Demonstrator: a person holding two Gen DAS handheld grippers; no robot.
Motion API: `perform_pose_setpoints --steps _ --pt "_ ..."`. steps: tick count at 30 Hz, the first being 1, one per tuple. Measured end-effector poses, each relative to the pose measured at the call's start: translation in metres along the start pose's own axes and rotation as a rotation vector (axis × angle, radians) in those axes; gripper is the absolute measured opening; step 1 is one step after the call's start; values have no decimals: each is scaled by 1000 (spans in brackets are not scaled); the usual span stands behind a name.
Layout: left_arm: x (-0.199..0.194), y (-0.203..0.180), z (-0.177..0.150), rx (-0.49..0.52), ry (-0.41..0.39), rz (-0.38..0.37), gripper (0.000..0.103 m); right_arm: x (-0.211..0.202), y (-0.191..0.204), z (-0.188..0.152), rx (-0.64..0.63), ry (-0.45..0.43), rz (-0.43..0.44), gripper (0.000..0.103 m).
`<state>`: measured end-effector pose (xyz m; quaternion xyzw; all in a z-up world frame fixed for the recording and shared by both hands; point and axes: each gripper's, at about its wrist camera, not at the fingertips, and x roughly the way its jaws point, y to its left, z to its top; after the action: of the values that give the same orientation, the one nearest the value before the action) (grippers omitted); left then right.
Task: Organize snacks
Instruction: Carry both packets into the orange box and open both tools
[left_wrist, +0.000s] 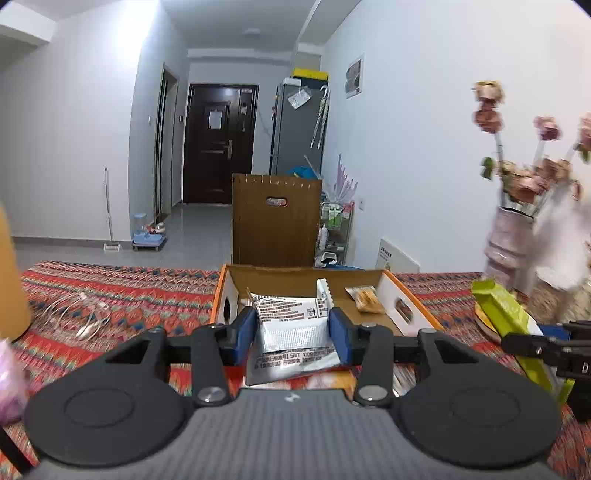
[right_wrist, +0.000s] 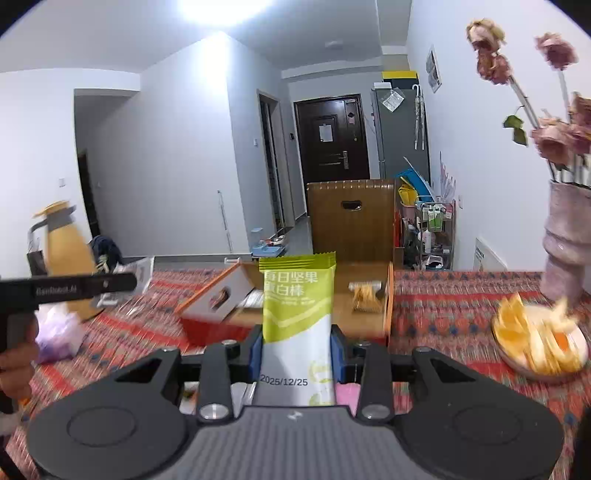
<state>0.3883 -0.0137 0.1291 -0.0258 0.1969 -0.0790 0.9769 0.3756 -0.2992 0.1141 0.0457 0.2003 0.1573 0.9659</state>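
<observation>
A: Left claw (left_wrist: 291, 332)?

B: My left claw pinches a silver packet (left_wrist: 291, 325), blue pads pressed on both its sides. Packet sits upright between them, printed text facing the camera, lower edge crumpled under the claw.

A: Right claw (right_wrist: 297, 350)?

B: Pinching a green bar (right_wrist: 297, 306). Green top, white lower half with a printed date, standing upright between the pads. In the left view the same bar (left_wrist: 506, 314) shows at the right edge, tilted, with my right claw behind it.

A: Where's the box?

B: Open cardboard box (left_wrist: 399, 295) on the desk (left_wrist: 110, 288), straight ahead of the left claw, orange rim, white sides with cut handle holes. Inside: a white packet (left_wrist: 323, 291) leaning upright and a small yellow snack bag (left_wrist: 364, 299) toward the right wall. The silver packet is in front of the box opening; can't tell if it is over the rim.

A: Green bar versus box?

B: In the right view the bar overlaps the box (right_wrist: 207, 299), nearer the camera. Yellow bag (right_wrist: 365, 295) visible past it.

A: Anything else?

B: Patterned red cloth covers the desk. Plate (right_wrist: 517, 363) of orange slices at right, blurred. Pink vase (right_wrist: 565, 240) with dried flowers behind it. Yellow jug (right_wrist: 64, 254) at far left, purple bag (right_wrist: 59, 332) near it. My hand (right_wrist: 14, 365) grips the left claw's handle.
</observation>
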Motion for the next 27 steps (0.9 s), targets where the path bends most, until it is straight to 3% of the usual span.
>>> perform_pose_setpoints --steps 7,12,15,17,19,21,27 --pt "126 21 24 3 63 41 45 141 -46 52 119 89 -30 35" --pt "193 33 12 29 137 62 46 232 -63 44 79 208 -163 35" --pt "218 34 -2 62 172 91 50 266 -59 28 -1 267 -272 36" --pt "229 39 -10 68 195 86 55 273 -49 18 -71 249 -318 44" --pt "229 42 -15 64 194 77 72 276 -35 12 -132 240 -349 70" --pt "228 43 -16 56 179 57 72 276 -26 10 -156 228 -353 81" --pt "207 46 -10 47 160 60 78 255 -29 23 -65 200 -311 81"
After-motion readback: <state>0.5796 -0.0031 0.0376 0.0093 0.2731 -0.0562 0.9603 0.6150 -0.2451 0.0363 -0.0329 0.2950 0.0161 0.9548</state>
